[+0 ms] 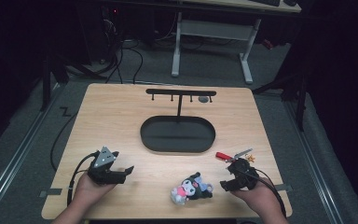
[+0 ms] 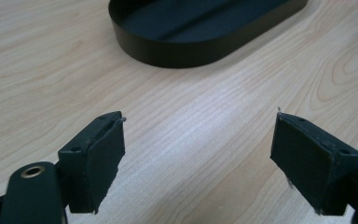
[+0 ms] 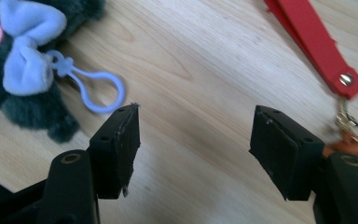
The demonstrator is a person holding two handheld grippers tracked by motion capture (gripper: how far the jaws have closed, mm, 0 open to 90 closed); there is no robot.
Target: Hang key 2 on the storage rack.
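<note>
Work in hand: the right gripper is hovering low over the table, pointing toward the plush keychain, which is lying near the front edge between the two hands

Right gripper: jaws standing apart with only bare wood between them, nothing grasped; in the right gripper view the plush's pale loop clip is lying just ahead of one pad

Left gripper: the left gripper is resting released, jaws wide and empty, aimed across the table toward the black oval tray

Other items: a red strap keychain is lying just beside the right gripper, its metal ring close to the other pad

Hanger: a black stand with hooks is rising behind the tray

Risk 1: closing on the soft body instead of the loop is likely giving a mushy, slipping hold

Risk 2: a sideways sweep of the right gripper could be snagging the red strap's ring and dragging it along

Risk 3: a nudge toward the person could be pushing the plush off the front edge, which is near

Room: open wood is lying between the plush and the tray, and to the left of the tray; the right side is tighter
</note>
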